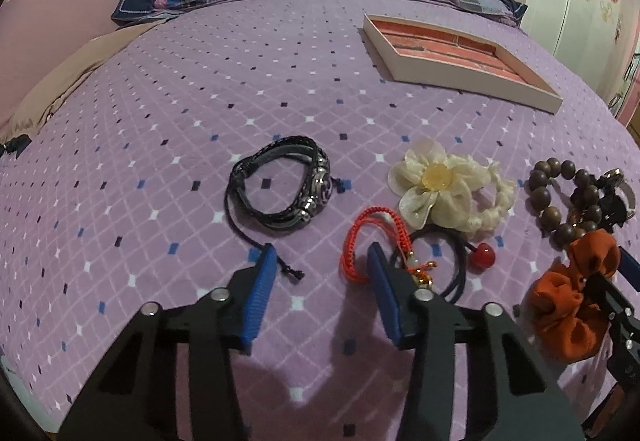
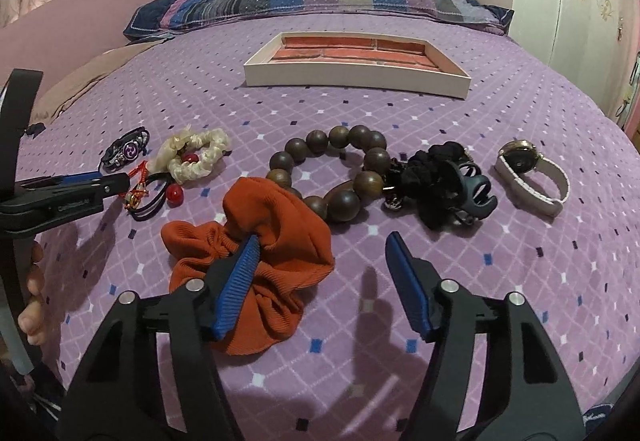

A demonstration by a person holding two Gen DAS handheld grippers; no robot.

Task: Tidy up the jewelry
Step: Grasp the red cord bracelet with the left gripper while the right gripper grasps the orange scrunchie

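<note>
1. Across the purple bedspread [image 2: 480, 281] lies a near row of jewelry, with one shallow tray [image 2: 352, 83] farther back.
2. Bracelets, three: one black cord bracelet [image 1: 276, 183], one red braided cord [image 1: 360, 241], one wooden bead bracelet [image 2: 340, 173].
3. Scrunchies, three: one cream [image 1: 452, 197], one orange scrunchie [image 2: 272, 265], one black [image 2: 436, 177]; plus one hair claw [image 2: 474, 193], one watch [image 2: 532, 177], one dark tie with red beads [image 2: 176, 195].
4. Left gripper [image 1: 322, 277] is part open over bare cloth, holding nothing; the red cord lies against its right finger.
5. Right gripper [image 2: 324, 265] is part open, its left finger resting on the orange scrunchie, nothing clamped.
</note>
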